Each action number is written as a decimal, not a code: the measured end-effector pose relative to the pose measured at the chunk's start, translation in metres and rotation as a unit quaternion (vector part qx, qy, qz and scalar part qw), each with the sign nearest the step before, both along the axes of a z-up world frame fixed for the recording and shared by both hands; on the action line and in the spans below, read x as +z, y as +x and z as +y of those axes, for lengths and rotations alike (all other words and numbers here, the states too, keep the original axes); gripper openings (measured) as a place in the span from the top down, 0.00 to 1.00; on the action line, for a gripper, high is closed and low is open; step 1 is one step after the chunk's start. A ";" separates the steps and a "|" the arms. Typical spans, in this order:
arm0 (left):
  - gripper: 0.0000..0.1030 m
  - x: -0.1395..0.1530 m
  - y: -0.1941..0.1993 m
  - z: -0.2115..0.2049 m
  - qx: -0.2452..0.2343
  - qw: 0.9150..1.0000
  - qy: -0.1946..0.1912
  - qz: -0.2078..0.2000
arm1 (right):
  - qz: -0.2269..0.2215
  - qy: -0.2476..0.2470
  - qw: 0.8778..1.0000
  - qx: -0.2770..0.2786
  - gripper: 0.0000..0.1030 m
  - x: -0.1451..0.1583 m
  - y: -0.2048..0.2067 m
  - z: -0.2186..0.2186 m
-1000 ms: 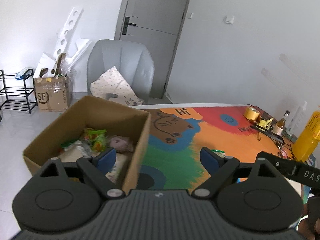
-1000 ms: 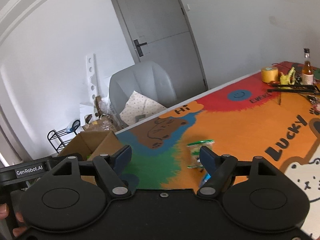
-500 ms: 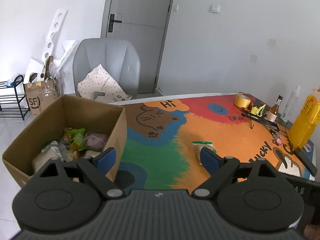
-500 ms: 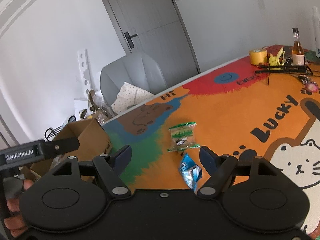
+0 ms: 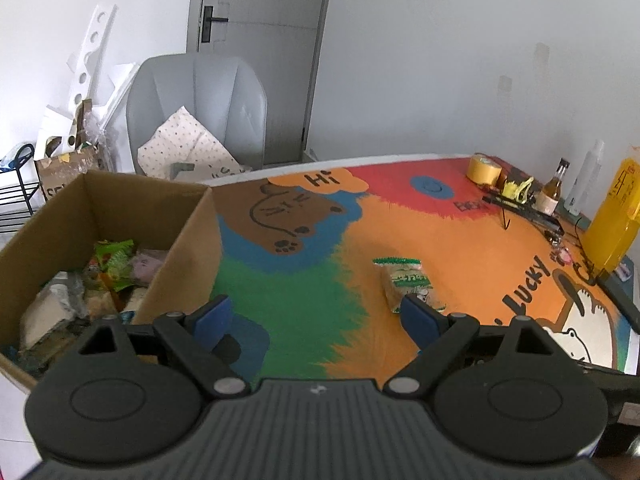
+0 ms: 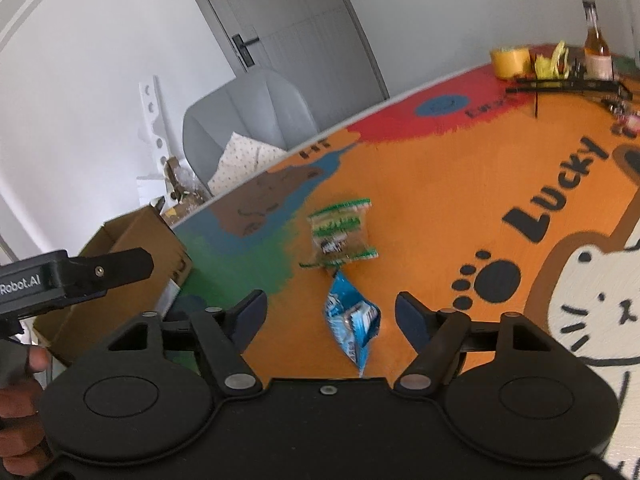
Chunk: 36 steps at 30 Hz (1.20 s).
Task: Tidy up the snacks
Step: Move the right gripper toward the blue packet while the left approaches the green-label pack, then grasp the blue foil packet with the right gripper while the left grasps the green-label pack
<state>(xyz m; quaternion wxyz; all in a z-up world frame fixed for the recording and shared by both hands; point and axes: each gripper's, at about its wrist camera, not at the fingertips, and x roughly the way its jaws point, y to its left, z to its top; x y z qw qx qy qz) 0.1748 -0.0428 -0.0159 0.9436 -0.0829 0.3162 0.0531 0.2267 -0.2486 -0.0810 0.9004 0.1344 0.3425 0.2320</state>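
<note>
A green-and-clear snack pack [image 5: 408, 280] lies on the colourful table mat [image 5: 460, 248]; it also shows in the right wrist view [image 6: 342, 234]. A blue snack packet [image 6: 352, 320] lies just in front of it, between my right gripper's fingers. A cardboard box [image 5: 188, 236] holding several snacks stands at the table's left edge, also in the right wrist view [image 6: 128, 248]. My left gripper [image 5: 316, 320] is open and empty, above the mat beside the box. My right gripper [image 6: 330, 314] is open and empty, above the blue packet.
A tape roll [image 5: 484, 168], a small bottle [image 5: 554, 184], a yellow bottle [image 5: 616, 224] and cluttered tools stand along the table's far right. A grey chair [image 5: 200, 112] with a cushion stands behind the table. The left gripper's body [image 6: 72, 276] shows in the right wrist view.
Both grippers have moved right and tilted down over the table. The blue packet has come into the right wrist view, and both snacks look nearer. Both grippers stay open.
</note>
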 end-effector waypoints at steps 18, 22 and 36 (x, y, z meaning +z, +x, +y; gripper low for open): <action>0.12 -0.028 0.057 -0.021 -0.020 0.999 -0.002 0.025 | -0.009 0.005 1.000 -0.009 0.79 -0.012 0.026 -0.021; 0.12 -0.031 0.069 -0.034 -0.033 0.999 0.003 0.027 | -0.012 0.009 0.999 -0.029 0.79 -0.012 0.030 -0.035; 0.13 -0.058 0.111 -0.073 -0.045 0.998 0.013 0.042 | -0.025 0.001 0.998 -0.063 0.76 -0.017 0.041 -0.061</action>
